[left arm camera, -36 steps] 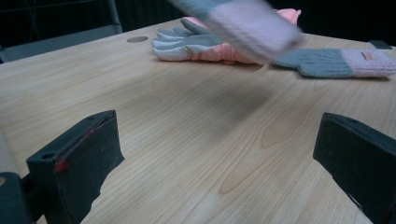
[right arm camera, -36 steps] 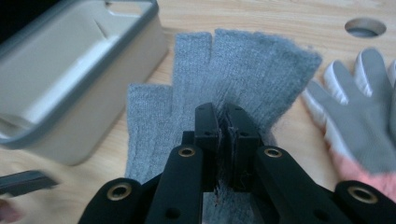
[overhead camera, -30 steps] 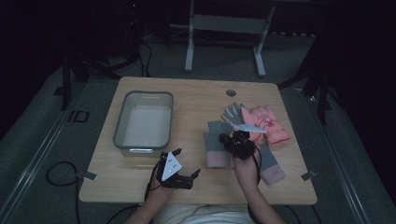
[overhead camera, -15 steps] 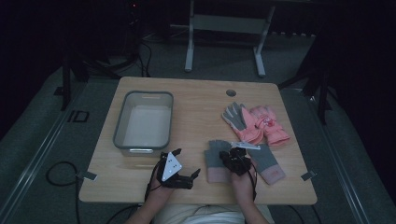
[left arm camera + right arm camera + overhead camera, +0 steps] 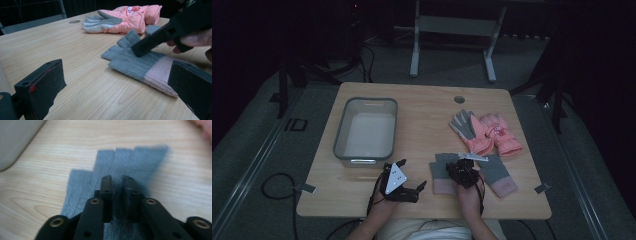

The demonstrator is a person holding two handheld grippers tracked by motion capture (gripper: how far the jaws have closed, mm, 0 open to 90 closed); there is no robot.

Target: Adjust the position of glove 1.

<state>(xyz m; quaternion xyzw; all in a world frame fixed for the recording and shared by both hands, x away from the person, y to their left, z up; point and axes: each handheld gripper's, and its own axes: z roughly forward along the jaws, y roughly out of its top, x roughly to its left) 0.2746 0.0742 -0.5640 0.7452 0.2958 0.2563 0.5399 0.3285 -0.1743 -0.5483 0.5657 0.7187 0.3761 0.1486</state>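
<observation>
Near the worktop's (image 5: 422,107) front edge, right gripper (image 5: 117,185) jaws nearly together, apparently pinching the grey glove (image 5: 136,62), left gripper (image 5: 421,186) jaws spread, idle; likely pickup step, next needing a clean lift toward the bin (image 5: 343,129).

My left gripper (image 5: 421,187) is black, with a white three-cornered plate (image 5: 394,178) on top dotted with dark holes. Its pads (image 5: 47,85) are thick dark foam blocks, one edged with a red mark. My right gripper (image 5: 117,185) has slim black jaws on flat black links pinned by brass-coloured rivets. A thin black cable trails from each.
</observation>
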